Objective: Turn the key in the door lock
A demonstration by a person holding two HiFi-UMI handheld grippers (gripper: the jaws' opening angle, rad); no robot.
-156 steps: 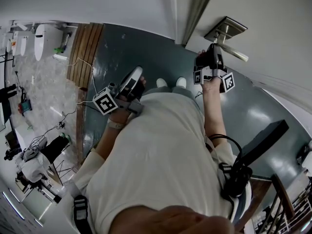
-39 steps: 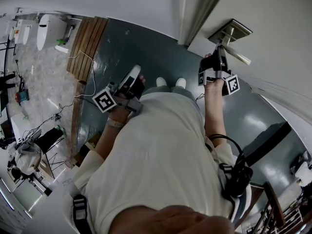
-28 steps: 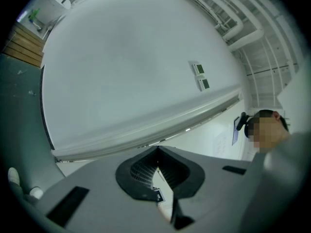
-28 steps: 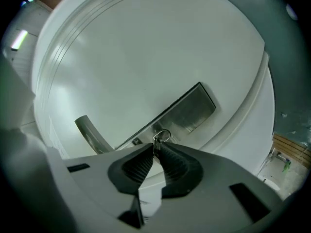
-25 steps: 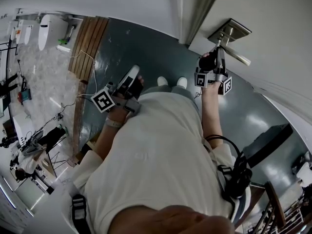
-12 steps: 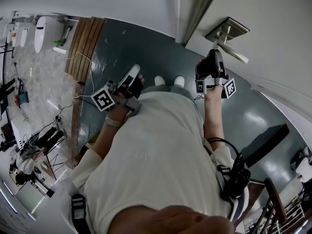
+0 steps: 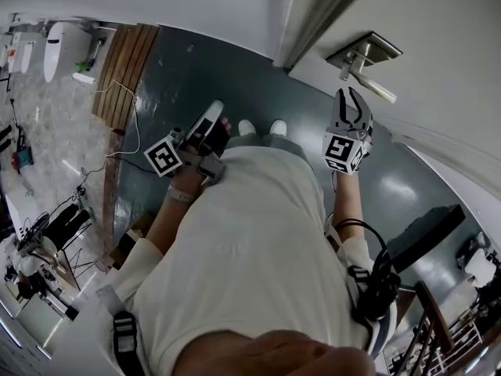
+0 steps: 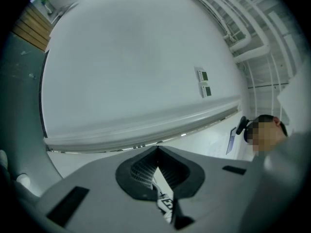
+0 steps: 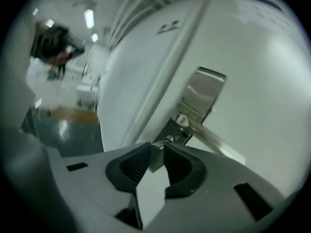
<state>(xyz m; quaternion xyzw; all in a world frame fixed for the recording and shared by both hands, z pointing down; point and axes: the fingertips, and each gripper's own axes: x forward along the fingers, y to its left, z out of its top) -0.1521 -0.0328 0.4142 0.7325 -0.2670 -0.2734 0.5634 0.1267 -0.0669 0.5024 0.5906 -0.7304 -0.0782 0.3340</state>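
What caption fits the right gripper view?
Right tool, jaws just opened, gripping nothing, faces the lock below the handle.

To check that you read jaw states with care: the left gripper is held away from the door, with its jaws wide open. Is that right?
Not quite. The left gripper is held away from the door, but its jaws are shut, tips together, not wide open; the left gripper view shows it.

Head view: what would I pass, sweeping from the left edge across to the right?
From the left: wooden slats → left gripper → shoes → right gripper → dark bar.
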